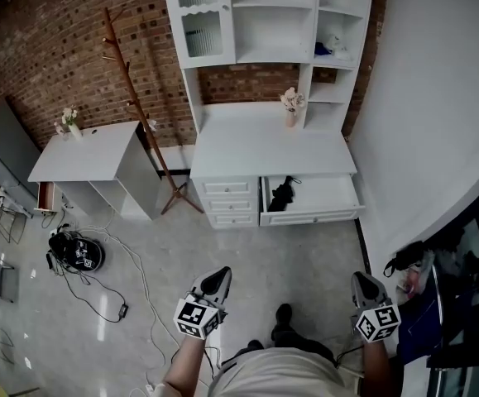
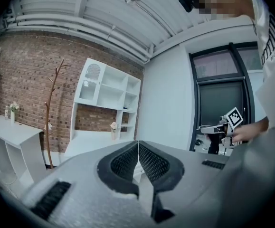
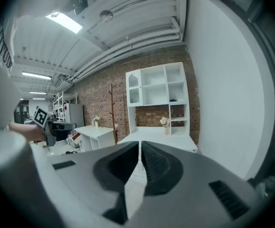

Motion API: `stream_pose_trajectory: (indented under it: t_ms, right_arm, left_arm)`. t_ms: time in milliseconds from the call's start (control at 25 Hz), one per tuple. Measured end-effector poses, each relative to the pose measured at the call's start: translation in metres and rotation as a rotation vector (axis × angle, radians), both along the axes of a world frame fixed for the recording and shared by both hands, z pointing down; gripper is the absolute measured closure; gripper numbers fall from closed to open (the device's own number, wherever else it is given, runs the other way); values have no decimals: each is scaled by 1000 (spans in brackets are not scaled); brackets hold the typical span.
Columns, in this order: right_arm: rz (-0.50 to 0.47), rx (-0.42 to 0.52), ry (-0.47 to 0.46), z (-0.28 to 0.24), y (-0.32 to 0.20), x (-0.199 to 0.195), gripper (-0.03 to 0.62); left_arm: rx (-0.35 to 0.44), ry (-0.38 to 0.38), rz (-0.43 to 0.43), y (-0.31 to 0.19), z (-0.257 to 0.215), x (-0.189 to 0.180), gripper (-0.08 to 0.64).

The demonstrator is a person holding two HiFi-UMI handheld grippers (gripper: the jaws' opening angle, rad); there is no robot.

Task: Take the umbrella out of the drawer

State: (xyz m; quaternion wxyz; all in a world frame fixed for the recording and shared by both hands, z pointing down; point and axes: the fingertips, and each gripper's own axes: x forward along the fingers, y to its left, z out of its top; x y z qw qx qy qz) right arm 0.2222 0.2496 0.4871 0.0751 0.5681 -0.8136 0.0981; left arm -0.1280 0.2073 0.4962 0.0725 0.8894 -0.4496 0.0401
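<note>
Currently, desk (image 1: 264,151): well apart from person, across floor
drawer (image 1: 313,217): already open
umbrella (image 1: 282,193): black, inside drawer, left end
left gripper (image 1: 220,273): jaws together, empty
right gripper (image 1: 361,278): jaws together, empty
step: likely approach
next: get close, spread jaws over umbrella

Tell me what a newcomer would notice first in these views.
The open drawer at the right of the white desk, with the black umbrella lying at its left end. Low in the head view, the left gripper and right gripper are both shut and empty, apart from the desk. A wooden coat stand rises against the brick wall, left of the desk.
</note>
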Motion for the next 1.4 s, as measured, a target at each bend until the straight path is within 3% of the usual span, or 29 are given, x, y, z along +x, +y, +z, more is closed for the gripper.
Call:
stream_pose_trajectory:
  t_ms: [760, 1240, 1400]
  right_arm:
    - [-103, -15, -64, 11, -170, 49, 557]
    - [-168, -14, -62, 22, -226, 67, 557]
    - [-161, -29, -23, 30, -235, 74, 557]
  left_arm:
    - [-48, -18, -113, -122, -8, 54, 535]
    - [-52, -28, -146, -161, -3, 87, 535]
    - [-63, -40, -152, -170, 0, 95, 535]
